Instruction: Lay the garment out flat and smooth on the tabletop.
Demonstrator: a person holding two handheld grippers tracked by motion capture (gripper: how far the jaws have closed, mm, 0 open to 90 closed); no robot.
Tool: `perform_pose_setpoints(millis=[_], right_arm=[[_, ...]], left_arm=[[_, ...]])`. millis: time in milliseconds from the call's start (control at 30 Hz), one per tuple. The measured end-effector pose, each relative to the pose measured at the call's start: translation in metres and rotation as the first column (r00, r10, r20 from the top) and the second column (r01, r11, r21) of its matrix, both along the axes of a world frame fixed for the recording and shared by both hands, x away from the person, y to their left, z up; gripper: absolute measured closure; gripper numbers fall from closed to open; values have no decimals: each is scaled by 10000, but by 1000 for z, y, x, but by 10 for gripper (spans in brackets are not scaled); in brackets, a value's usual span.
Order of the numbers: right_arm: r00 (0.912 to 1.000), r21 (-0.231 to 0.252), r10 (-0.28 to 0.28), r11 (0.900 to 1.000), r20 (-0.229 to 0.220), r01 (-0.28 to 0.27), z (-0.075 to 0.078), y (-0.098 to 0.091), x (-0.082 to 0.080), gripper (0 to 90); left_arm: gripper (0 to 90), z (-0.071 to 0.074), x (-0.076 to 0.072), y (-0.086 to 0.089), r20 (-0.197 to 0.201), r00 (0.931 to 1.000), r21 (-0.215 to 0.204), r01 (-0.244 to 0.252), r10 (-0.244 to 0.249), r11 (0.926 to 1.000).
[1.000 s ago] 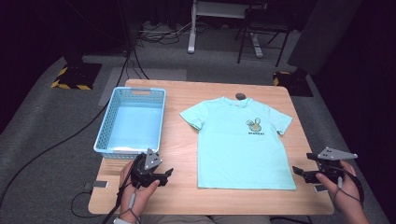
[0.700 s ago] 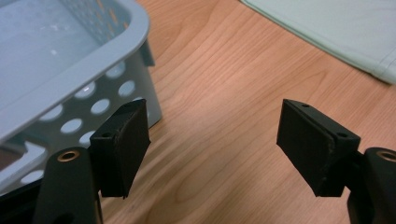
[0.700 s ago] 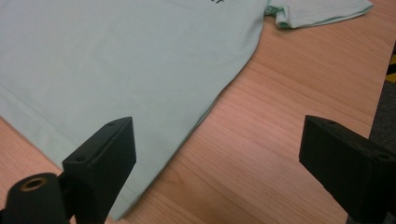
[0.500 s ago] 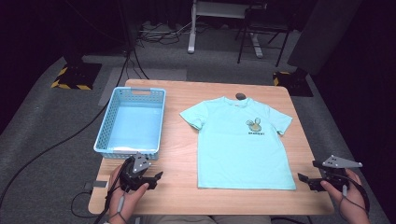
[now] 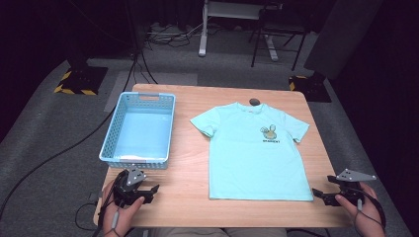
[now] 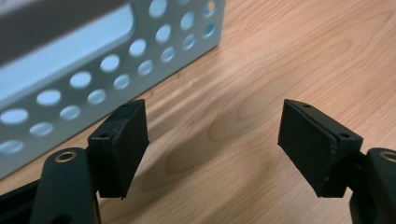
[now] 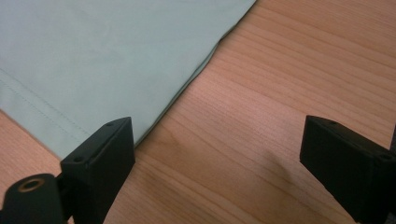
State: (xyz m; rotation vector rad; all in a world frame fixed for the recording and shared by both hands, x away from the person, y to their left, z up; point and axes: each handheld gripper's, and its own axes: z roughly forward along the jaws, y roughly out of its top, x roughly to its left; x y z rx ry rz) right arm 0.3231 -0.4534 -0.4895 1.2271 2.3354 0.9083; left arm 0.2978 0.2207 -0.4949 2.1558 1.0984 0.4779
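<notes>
A teal T-shirt [image 5: 254, 148] with a small print on the chest lies flat on the wooden table [image 5: 188, 197]. My left gripper [image 5: 150, 193] is low over the table's near left corner, just in front of the blue basket [image 5: 138, 131]. In the left gripper view its jaws [image 6: 212, 116] stand open over bare wood, with the basket's perforated wall [image 6: 93, 79] at the upper left. My right gripper [image 5: 318, 195] is at the near right corner and points at the shirt's lower right hem. Its jaws [image 7: 217, 130] are open over bare wood, and the shirt's corner [image 7: 93, 60] lies beside the left jaw.
A small dark round object [image 5: 254, 102] sits at the table's far edge by the shirt's collar. The basket holds nothing. Cables [image 5: 74, 143] run over the grey floor to the left, and furniture legs [image 5: 202, 29] stand beyond the table.
My left hand has moved left and toward the near edge, away from the shirt. My right hand has sunk lower by the table's near right corner. Both jaws stay open.
</notes>
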Motion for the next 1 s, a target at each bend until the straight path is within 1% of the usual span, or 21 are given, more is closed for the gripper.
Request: perform_pose_setpoints(millis=[100, 133, 167, 200, 267, 367, 500, 633, 700, 1000], right_arm=[[10000, 33, -49, 10000, -58, 49, -4, 0, 0, 106], [9999, 24, -74, 10000, -89, 74, -6, 0, 0, 105], [9999, 8, -105, 9999, -133, 105, -8, 0, 0, 105], [9998, 62, -157, 9999, -123, 158, -11, 0, 0, 73], [9997, 188, -236, 9995, 50, 235, -14, 0, -1, 54], [9985, 341, -442, 9985, 337, 430, -17, 1, -4, 38], [9977, 323, -595, 9978, 331, 584, -17, 5, -6, 31], [9980, 329, -542, 9980, 319, 532, -17, 7, -7, 28], [9986, 321, -420, 9986, 329, 410, -17, 7, -7, 28], [9986, 329, -412, 9987, 327, 401, -17, 7, -7, 27]], left_arm=[[241, -6, 2, 5, -245, 9997, 7, -72, 72, 10000], [227, -8, 2, 6, -274, 9996, -125, -81, 77, 9999], [224, -10, 2, 8, -224, 9997, -317, -138, 131, 9994], [214, -11, 2, 9, -130, 9998, -364, -150, 145, 9992], [209, -12, 2, 11, -66, 9998, -458, -192, 189, 9988], [199, -12, 2, 14, -60, 9997, -404, -221, 219, 9989], [194, -12, 1, 14, -64, 9996, -404, -295, 292, 9987], [194, -12, 1, 14, -57, 9994, -412, -351, 349, 9985], [194, -12, 1, 14, -51, 9994, -420, -354, 353, 9985], [194, -12, 1, 14, -55, 9993, -413, -367, 365, 9985]])
